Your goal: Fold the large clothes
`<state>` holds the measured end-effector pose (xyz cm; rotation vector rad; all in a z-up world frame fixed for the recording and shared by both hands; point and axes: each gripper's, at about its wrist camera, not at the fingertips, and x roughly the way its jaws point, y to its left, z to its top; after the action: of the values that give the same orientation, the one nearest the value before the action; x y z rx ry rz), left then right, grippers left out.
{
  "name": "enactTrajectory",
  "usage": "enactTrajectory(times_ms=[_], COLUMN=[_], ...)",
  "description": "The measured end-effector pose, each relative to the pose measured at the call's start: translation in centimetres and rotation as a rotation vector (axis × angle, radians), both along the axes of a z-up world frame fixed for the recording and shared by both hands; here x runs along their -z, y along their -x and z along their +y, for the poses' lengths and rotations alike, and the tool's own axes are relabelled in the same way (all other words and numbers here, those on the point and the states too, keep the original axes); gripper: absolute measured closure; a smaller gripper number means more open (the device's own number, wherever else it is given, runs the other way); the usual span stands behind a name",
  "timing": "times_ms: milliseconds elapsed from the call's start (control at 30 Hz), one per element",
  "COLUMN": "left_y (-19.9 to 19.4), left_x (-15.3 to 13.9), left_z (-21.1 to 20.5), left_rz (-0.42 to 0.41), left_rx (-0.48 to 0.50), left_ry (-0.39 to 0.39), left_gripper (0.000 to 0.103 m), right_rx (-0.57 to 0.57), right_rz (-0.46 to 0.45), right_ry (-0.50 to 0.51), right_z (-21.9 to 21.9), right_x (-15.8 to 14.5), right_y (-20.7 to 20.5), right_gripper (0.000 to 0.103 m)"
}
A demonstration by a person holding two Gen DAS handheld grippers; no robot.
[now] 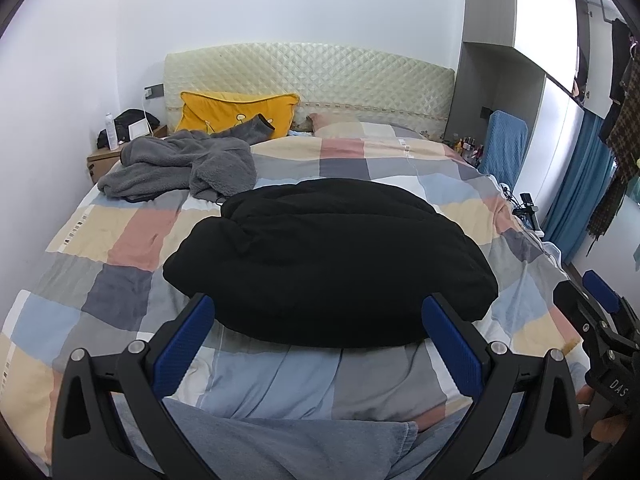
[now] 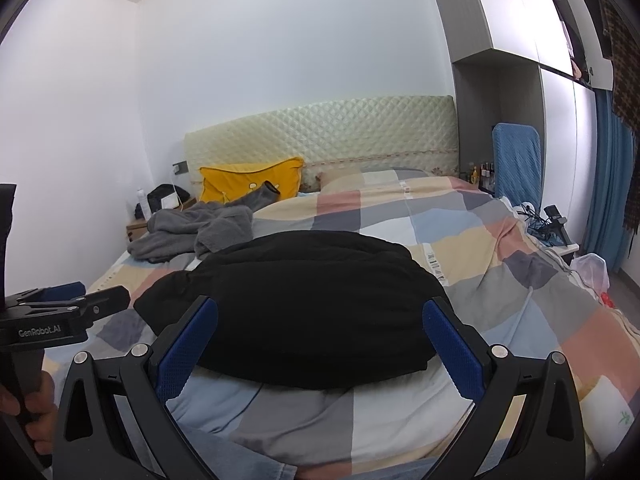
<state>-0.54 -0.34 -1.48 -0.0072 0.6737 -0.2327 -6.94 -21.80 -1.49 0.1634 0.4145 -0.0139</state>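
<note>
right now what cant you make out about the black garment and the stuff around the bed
- Black garment: both views show one dark mass; folds, sleeves and type lost in shadow.
- Its near edge: partly behind the open left gripper and right gripper.
- Bottles by the headboard: too small to read.
- Grey robe: bunched, shape unclear.

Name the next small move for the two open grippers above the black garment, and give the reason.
Probably shift both toward the crumpled grey fleece garment near the yellow pillow. The bulky black garment already lies as a compact folded bundle on the patchwork quilt, and the left hand-held gripper and right hand-held gripper are open, holding nothing.
</note>
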Motion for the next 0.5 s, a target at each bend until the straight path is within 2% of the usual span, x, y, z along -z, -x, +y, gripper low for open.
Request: enactTrajectory(times_ms=[500], left_y=[0.5], left_x=[-0.04], left_z=[-0.51], left_rz=[0.001], left_rx=[0.004], left_ry=[-0.006], left_gripper=[0.0], right_rx=[-0.002], right_rz=[-0.002], right_ry=[0.0], right_z=[0.25], right_x=[-0.03], right_y=[-0.08], right_gripper=[0.0])
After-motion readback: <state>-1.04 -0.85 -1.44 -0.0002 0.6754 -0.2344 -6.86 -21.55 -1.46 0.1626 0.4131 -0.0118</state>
